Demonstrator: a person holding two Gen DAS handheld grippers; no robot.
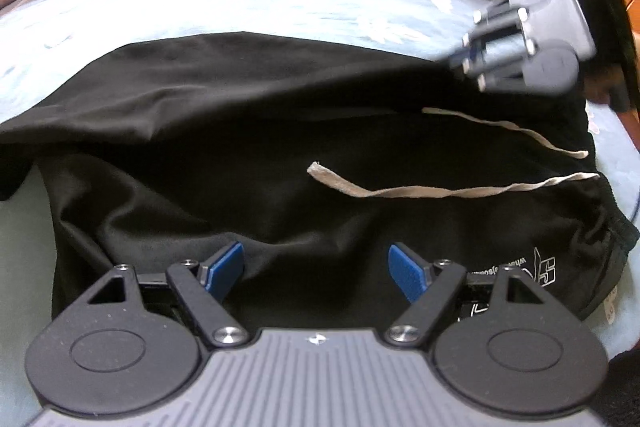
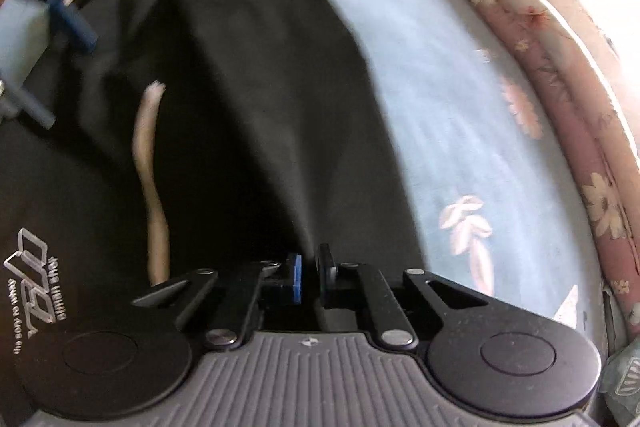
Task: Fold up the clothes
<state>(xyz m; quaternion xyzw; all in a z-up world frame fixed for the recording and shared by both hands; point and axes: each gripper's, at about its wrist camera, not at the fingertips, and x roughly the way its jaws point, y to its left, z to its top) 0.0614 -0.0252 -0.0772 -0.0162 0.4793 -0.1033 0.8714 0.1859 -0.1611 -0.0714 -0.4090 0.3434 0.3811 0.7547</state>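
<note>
Two grippers work black shorts [image 1: 248, 131] on the bed [image 1: 240, 3]: my left gripper [image 1: 316, 271] fingers spread above fabric; my right gripper [image 2: 310, 275] fingers pinch the shorts' edge.

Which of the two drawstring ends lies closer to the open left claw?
The lower drawstring end, the frayed tip lying mid-shorts just above the left claw. The upper drawstring end sits further up, toward the right claw.

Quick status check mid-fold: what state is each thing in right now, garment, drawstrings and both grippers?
Black shorts: spread on the bedsheet, wrinkled, not yet folded.
Drawstrings: untied, lying loose on the fabric.
Left gripper: open, empty, over the shorts.
Right gripper: shut on the shorts' edge.
</note>
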